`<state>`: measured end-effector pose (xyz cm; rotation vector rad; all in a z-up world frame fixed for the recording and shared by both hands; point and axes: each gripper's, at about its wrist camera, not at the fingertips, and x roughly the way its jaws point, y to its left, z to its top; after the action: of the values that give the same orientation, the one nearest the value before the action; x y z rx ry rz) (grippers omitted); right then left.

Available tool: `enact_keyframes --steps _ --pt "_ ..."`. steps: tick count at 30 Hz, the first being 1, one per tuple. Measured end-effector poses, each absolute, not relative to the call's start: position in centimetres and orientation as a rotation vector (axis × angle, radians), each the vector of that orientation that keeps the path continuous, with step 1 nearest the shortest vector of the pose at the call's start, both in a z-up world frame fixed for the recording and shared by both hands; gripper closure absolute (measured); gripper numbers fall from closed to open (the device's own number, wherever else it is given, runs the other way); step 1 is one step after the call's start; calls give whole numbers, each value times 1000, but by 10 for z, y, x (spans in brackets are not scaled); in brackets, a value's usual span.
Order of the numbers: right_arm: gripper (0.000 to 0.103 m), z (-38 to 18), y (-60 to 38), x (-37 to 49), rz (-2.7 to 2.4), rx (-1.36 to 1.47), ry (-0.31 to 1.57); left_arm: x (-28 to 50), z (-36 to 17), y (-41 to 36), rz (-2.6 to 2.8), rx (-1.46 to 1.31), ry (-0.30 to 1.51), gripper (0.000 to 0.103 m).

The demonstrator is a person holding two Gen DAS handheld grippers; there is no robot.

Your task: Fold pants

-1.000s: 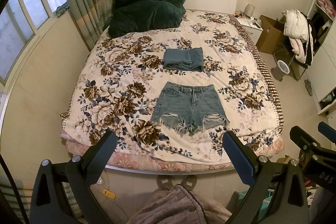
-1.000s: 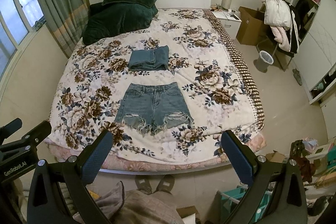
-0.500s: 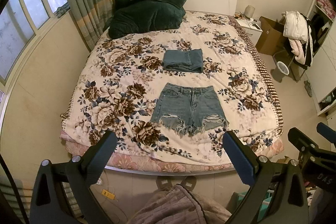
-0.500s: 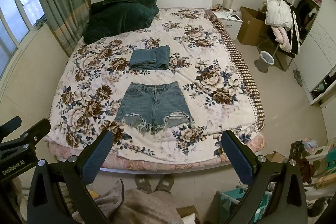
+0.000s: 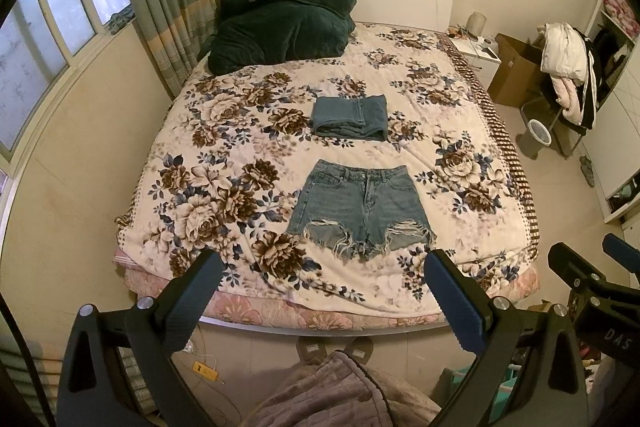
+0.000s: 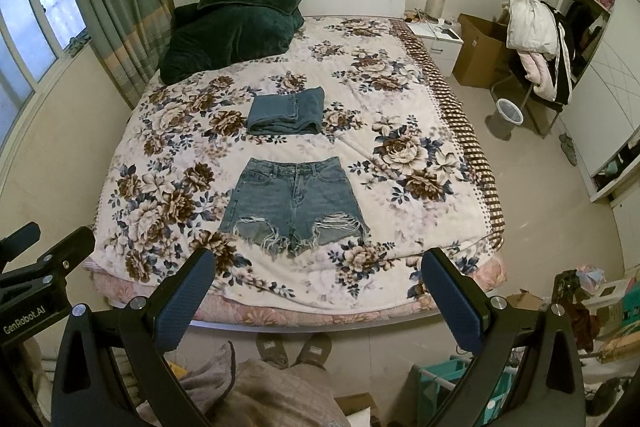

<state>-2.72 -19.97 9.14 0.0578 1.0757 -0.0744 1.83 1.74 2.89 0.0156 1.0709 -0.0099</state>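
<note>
A bed (image 5: 224, 163) covered with a cream floral blanket is seen from its foot. A pair of denim shorts (image 5: 360, 213) with frayed, ripped hems is laid flat near the foot of the bed, waistband toward the headboard; the same shorts are seen in the right wrist view (image 6: 294, 205). Beyond them, toward the middle of the bed and apart from them, a folded denim garment (image 5: 350, 117) is placed. A dark green blanket and pillow (image 5: 280, 23) are piled at the head of the bed, on the window side.

The left gripper (image 5: 320, 291) is held above the floor short of the bed's foot. Its jaws are spread wide; nothing is gripped or touched by them. The right gripper (image 6: 318, 291) is held likewise, with jaws spread wide and nothing between them. The shorts are framed between the fingers of each gripper, well ahead of them.

A pair of slippered feet (image 6: 294, 349) is seen on the tiled floor below. A white nightstand (image 6: 438, 41), a cardboard box (image 6: 480, 51) and a small bin (image 6: 506, 119) are seen to the right of the bed.
</note>
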Motion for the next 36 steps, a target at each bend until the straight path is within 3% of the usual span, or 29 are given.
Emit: enact_keyframes --steps 23,27,36 --pt "0 90 -200 -21 -76 62 1071 31 23 13 27 12 1070 0" --pt "0 67 -210 1 -93 72 1079 56 -9 3 90 17 1076 0" --pt "0 -61 -233 81 -115 54 1167 109 -128 -21 207 102 1197 0"
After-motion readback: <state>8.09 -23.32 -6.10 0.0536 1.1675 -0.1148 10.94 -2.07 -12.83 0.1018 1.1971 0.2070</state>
